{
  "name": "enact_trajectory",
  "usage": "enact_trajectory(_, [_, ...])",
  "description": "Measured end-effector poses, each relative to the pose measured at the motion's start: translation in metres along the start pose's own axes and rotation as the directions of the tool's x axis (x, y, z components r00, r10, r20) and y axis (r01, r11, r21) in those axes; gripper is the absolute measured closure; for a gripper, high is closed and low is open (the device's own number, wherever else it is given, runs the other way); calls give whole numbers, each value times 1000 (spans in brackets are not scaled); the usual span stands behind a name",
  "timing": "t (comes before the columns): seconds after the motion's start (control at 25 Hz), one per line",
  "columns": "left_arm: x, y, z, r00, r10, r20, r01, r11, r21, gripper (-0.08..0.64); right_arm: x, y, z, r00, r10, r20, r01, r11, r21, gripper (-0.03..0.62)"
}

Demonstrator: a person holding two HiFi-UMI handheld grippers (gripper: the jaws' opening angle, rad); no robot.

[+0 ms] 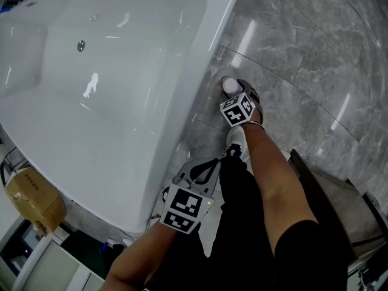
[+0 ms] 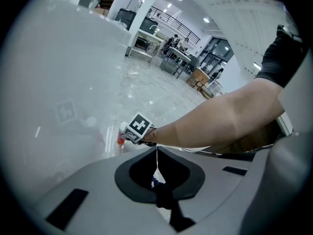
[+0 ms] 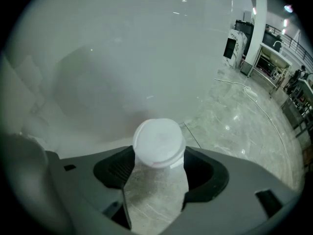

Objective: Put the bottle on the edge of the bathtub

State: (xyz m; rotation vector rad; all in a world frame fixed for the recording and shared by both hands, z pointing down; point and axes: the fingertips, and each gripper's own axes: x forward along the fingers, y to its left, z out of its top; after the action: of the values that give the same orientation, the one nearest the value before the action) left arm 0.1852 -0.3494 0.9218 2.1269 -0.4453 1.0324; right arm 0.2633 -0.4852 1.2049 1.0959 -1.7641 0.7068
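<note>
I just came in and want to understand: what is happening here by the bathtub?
A person stands beside the white bathtub, a gripper in each hand. The right gripper, low by the tub's outer wall, has its jaws closed on a clear, white-capped bottle. The left gripper is shut and empty. The bottle is not yet on the tub's edge.

Left gripper & right gripper: grey plastic shells, black ribbed pads lining the jaws. Behind the jaws, b/w square-marker blocks: left cube, right cube. Clothing: black shorts, black short sleeve.
</note>
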Motion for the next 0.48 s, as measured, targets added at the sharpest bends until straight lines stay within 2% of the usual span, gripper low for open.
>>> enact_trajectory(0.16, [-28, -17, 9, 999, 6, 33, -6, 1000, 3, 543, -41, 9, -3, 1000, -19, -6, 19, 1000, 19, 302])
enact_trajectory(0.36, [-72, -46, 26, 997, 5, 72, -10, 998, 64, 543, -102, 28, 12, 1000, -25, 8, 25, 998, 52, 302])
enact_trajectory(0.48, [-108, -64, 42, 994, 2, 113, -10, 998, 70, 543, -153, 43, 24, 1000, 1, 30, -5, 994, 113, 304])
